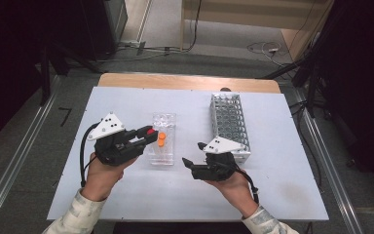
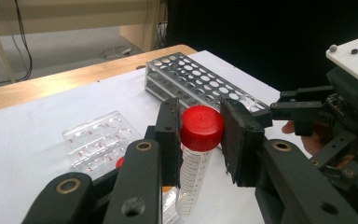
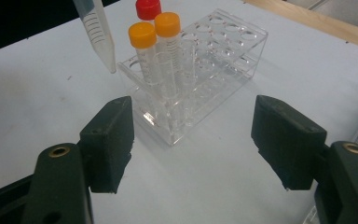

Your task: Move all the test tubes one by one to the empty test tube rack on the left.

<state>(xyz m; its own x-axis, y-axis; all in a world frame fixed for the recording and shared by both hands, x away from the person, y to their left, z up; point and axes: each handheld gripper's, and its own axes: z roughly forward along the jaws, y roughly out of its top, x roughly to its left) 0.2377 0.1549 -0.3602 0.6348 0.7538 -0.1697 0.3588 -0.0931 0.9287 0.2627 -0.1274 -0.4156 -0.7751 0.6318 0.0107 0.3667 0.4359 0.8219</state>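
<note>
My left gripper [image 1: 147, 135] is shut on a red-capped clear tube [image 2: 201, 127], gripped just under its cap and held above the near end of a clear plastic rack [image 1: 164, 122]. The tube's pointed tip [image 3: 103, 44] hangs free just outside that rack's corner. Two orange-capped tubes [image 3: 142, 35] and another red-capped tube [image 3: 148, 8] stand in the rack [image 3: 223, 51]. My right gripper [image 1: 193, 154] is open with nothing between its jaws, to the right of the rack, which it faces from a short distance [image 3: 196, 140].
A metal tube rack [image 1: 230, 122] with no tubes in it stands at the right, just beyond my right gripper. A white sheet [image 1: 126, 102] covers the wooden table [image 1: 185, 81]. Cables lie on the floor behind.
</note>
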